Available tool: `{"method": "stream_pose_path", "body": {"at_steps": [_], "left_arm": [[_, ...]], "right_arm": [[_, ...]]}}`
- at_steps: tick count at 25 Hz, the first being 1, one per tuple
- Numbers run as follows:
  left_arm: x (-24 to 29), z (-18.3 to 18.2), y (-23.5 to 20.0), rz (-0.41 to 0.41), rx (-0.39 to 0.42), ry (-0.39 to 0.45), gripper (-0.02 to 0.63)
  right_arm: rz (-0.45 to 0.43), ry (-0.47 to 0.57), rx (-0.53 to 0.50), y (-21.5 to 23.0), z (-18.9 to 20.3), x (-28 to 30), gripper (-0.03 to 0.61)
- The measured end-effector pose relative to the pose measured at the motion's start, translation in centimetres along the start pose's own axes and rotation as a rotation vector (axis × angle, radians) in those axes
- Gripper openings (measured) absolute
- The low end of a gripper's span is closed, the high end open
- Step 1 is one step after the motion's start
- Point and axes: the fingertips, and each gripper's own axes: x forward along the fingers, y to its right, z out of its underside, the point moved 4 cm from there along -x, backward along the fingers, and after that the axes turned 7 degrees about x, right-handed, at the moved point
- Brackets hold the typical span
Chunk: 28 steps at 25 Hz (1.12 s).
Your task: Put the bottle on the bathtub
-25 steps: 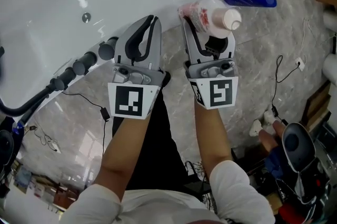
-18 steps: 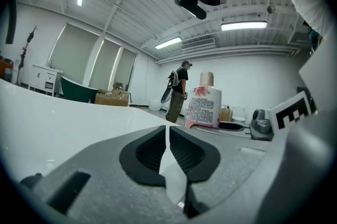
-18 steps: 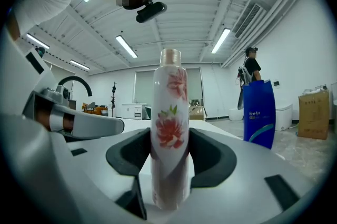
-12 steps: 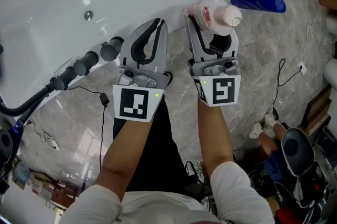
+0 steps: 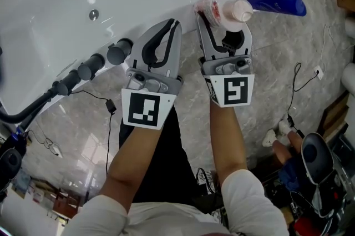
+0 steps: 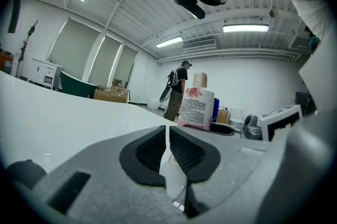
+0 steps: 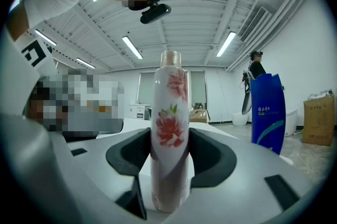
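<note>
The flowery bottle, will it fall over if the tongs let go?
Probably tippy: the flowery bottle is tall and narrow. Its glossy surface looks slippery, so the right tongs likely need a firm squeeze. It seems stiff, not squashing between them.

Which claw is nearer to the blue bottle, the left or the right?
Right. The right claw, shut on the flowered bottle, is just left of the blue bottle; the left claw sits farther left, beyond the right one.
</note>
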Motion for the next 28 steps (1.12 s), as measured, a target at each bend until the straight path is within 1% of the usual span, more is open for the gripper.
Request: {"method": "stream_pose_path", "body": {"at_steps": [6, 12, 16, 19, 23, 28], "left_arm": [[0.1, 0.1, -0.1, 0.0, -0.007, -0.008, 0.017], [0.1, 0.5, -0.6, 0.003, -0.023, -0.019, 0.017], [0.4, 0.1, -0.3, 0.019, -0.017, -0.018, 0.017], [0.3, -0.6, -0.3, 0.028, -0.012, -0.019, 0.017], [0.1, -2.3, -0.6, 0.029, -0.004, -0.01, 0.017], [-0.8, -5.3, -0.6, 0.04, 0.015, -0.001, 0.017]], "right_arm": [[0.002, 0.01, -0.007, 0.1, -0.1, -0.1, 0.225], [-0.006, -0.016, 0.003, -0.4, 0.3, 0.1, 0.225], [-0.014, 0.001, -0.02, -0.6, -1.0, -0.2, 0.229], [-0.024, 0.021, -0.034, -1.3, -2.8, -0.6, 0.229], [-0.005, 0.032, -0.015, -1.3, -5.2, -1.4, 0.229], [0.031, -0.035, -0.047, -1.8, -6.4, -3.5, 0.229]]}}
